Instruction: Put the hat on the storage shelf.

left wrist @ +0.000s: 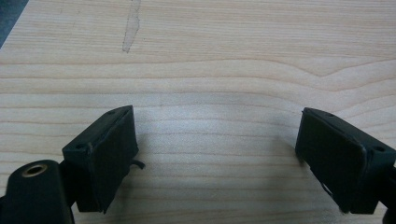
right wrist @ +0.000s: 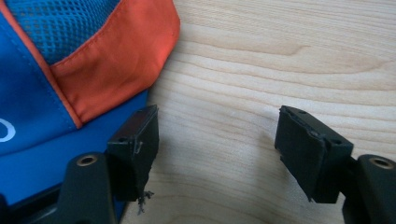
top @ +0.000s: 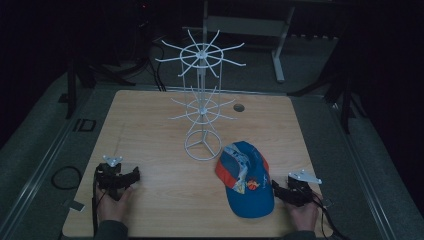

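Blue cap [top: 246, 182] with orange panels lies flat on table [top: 160, 150]

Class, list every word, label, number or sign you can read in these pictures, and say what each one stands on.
No text can be read.
Cap: a coloured emblem on its front, too small and blurred to read in the high view.
Cap, right gripper view: part of a white mark at the left edge, cut off, unreadable.
White wire rack and table: no lettering visible.

Pale wooden table [top: 150, 145] amid dim grey floor [top: 35, 150]
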